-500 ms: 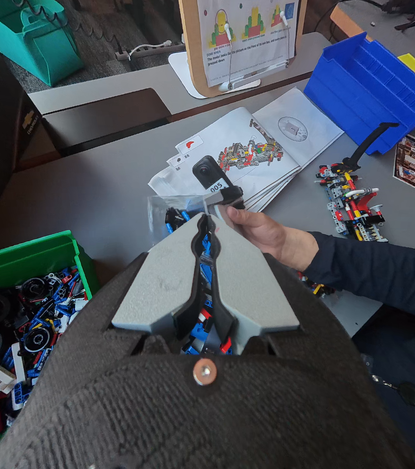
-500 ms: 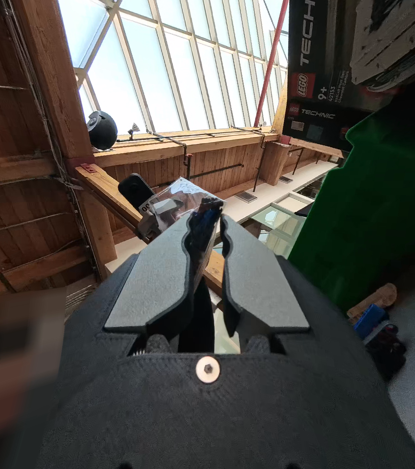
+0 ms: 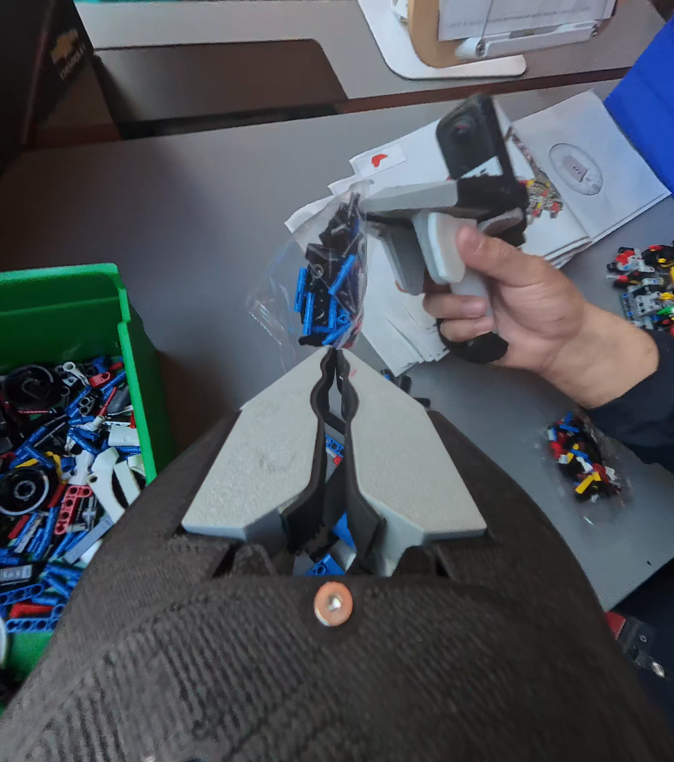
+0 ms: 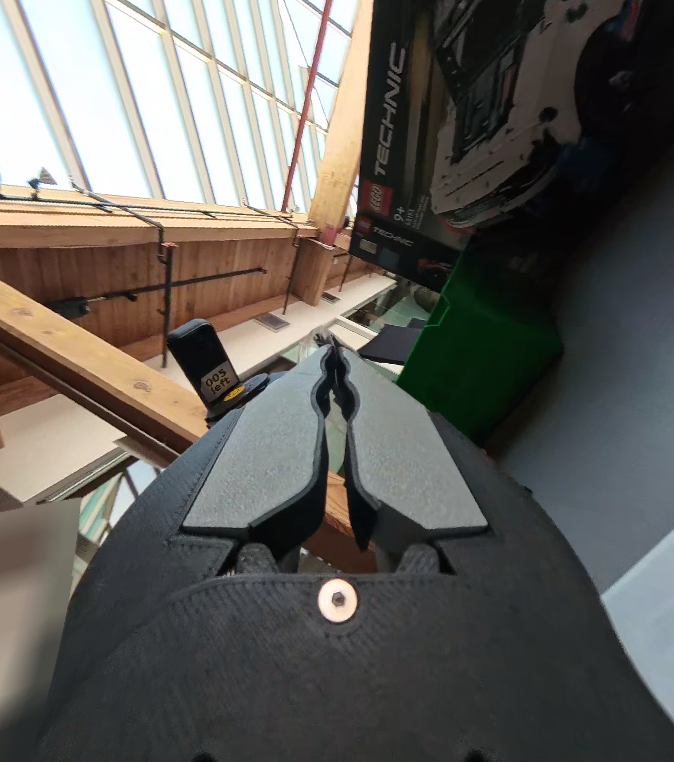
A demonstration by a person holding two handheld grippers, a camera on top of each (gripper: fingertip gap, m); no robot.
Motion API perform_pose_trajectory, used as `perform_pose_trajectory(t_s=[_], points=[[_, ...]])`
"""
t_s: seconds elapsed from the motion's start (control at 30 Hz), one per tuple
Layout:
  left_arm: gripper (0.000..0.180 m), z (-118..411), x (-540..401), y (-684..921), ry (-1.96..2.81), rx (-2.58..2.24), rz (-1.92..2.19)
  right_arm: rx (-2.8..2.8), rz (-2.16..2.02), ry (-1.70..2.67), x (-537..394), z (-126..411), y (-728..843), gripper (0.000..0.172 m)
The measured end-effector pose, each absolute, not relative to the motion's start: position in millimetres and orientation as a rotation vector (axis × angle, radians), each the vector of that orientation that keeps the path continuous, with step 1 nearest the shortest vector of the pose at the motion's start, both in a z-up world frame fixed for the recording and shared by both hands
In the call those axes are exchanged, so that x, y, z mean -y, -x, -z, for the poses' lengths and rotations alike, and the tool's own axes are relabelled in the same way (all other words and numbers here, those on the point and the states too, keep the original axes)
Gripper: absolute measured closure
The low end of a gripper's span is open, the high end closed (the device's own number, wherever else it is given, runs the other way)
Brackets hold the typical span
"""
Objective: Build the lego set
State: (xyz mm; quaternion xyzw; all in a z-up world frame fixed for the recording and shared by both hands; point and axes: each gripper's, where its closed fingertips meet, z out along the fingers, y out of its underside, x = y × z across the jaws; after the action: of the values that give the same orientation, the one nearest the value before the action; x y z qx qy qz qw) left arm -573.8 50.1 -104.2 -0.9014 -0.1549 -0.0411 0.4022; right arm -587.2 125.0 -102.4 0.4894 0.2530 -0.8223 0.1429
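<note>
Left wrist view gives you the widest look: the grey table (image 3: 211, 198) carries the green bin (image 3: 38, 313) of loose building pieces at your left, the blue bin (image 3: 665, 103) far right, and the open instruction booklet (image 3: 599, 165) between them. Smaller still are the partly built model (image 3: 656, 284) and a loose pile of small pieces (image 3: 582, 466) by your sleeve.

The clear bag (image 3: 327, 288) of blue and black pins hangs in the air above the table, strung between your two grippers. Half a second ago it sat deep between the left fingers, and the right jaws stood apart around it. Now your right gripper (image 3: 364, 210) has closed tight on the bag's top edge, with a wisp of plastic poking past its tips in its own view. Your left gripper (image 3: 333, 365) is closed too, and appears to pinch only the bag's lowest corner.
</note>
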Motion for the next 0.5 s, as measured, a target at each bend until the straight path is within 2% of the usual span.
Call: perform_pose_trajectory(t_s=[0.27, 0.5], points=[[0.18, 163.7, -55.0, 585.8, 2.263, 0.521, 0.18, -1.103, 2.148, -1.688, -122.2, 135.8, 609.1, 0.172], [0.18, 175.8, -51.1, 581.7, 2.272, 0.511, 0.192, -1.301, 1.975, -1.71, -102.0, 156.5, 621.0, 0.172]])
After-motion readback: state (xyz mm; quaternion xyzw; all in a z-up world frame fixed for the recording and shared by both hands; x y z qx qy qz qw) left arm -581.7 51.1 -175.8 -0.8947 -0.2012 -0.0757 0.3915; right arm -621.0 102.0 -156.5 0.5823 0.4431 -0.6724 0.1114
